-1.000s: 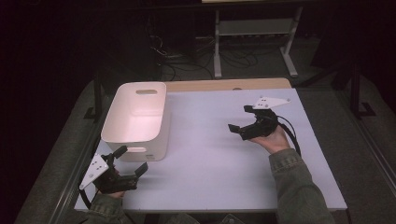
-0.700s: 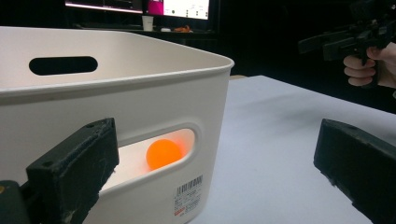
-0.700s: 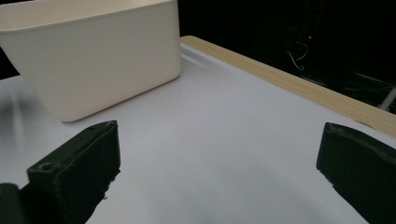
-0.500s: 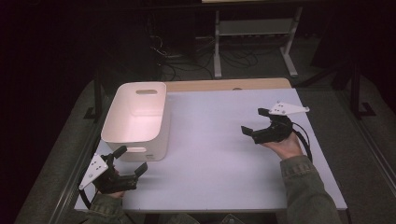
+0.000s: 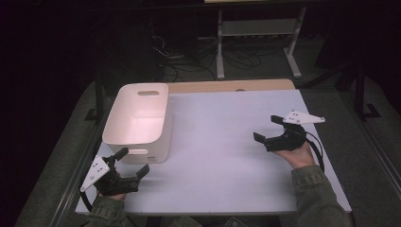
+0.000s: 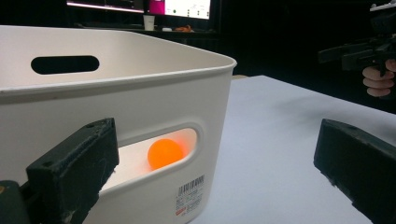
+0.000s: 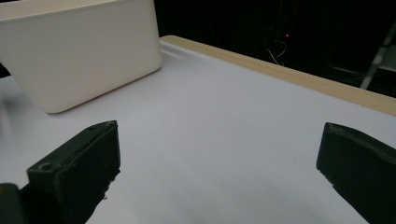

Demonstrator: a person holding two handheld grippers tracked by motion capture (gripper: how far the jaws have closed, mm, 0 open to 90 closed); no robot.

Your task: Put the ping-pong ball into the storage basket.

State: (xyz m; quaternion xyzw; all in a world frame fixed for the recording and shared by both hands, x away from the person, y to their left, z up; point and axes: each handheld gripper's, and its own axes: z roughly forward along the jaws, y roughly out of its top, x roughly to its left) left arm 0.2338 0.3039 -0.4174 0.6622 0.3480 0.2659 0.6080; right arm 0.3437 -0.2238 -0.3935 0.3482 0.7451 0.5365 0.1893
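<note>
Left gripper (image 5: pixel 126 168) sits jaws apart, empty, at the near end of the white bin (image 5: pixel 137 124); orange ball (image 6: pixel 164 153) is inside. Right gripper (image 5: pixel 272 128), also spread and empty, has pulled back rightward, away from the bin, so the drop looks done.

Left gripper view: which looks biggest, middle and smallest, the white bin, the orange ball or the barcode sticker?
1. White bin, by far the biggest.
2. Orange ball, seen through the bin's handle slot.
3. Barcode sticker; it looks about the ball's size, so these two are too close to rank firmly.

Orange ball (image 6: pixel 165 153) partly hidden behind bin wall (image 6: pixel 140 112).
</note>
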